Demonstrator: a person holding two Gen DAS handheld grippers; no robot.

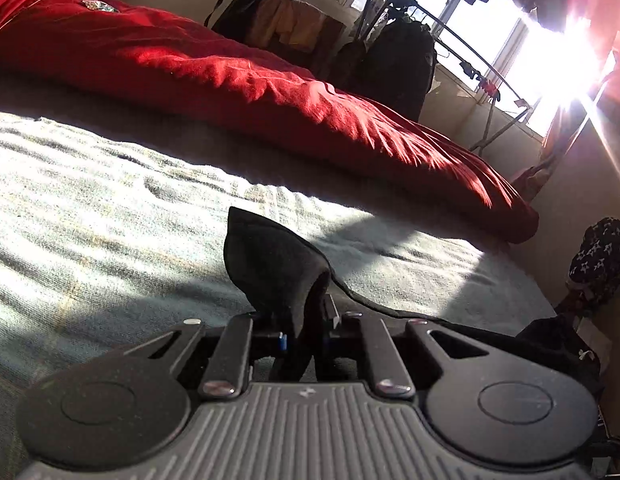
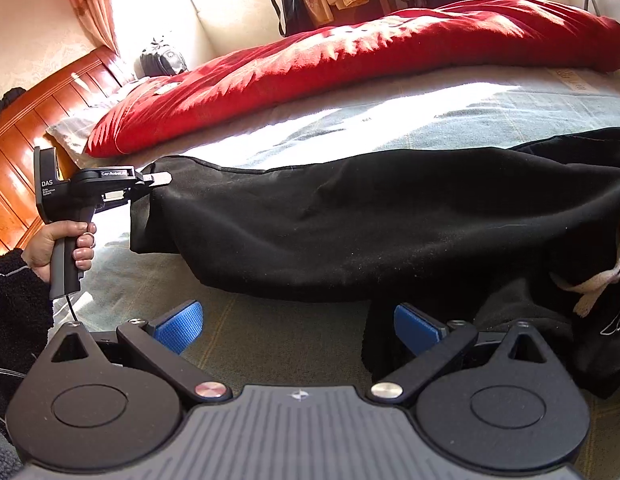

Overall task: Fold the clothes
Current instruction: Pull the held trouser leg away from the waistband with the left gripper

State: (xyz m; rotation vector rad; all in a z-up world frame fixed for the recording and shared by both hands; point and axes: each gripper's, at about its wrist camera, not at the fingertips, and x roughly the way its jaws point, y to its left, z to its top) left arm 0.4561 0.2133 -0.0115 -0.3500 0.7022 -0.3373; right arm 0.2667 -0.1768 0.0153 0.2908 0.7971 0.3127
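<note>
A pair of black trousers (image 2: 350, 220) lies stretched across the pale bed sheet (image 2: 269, 340). Its white drawstring (image 2: 594, 284) shows at the right end. My left gripper (image 2: 161, 179), held by a hand (image 2: 57, 240), is shut on the hem at the left end, which hangs lifted off the sheet. In the left wrist view the left gripper (image 1: 305, 320) pinches a bunched fold of that black cloth (image 1: 269, 256) between its pads. My right gripper (image 2: 297, 326) stands open low over the sheet near the waist end. Its blue pads (image 2: 181, 324) are wide apart, with a black fold just inside the right one.
A red duvet (image 2: 350, 52) lies bunched along the far side of the bed. A wooden headboard (image 2: 29, 120) stands at the left. Beyond the bed are a drying rack with clothes (image 1: 430, 40) and a bright window (image 1: 550, 64). A dark star-patterned thing (image 1: 598, 256) sits off the bed's edge.
</note>
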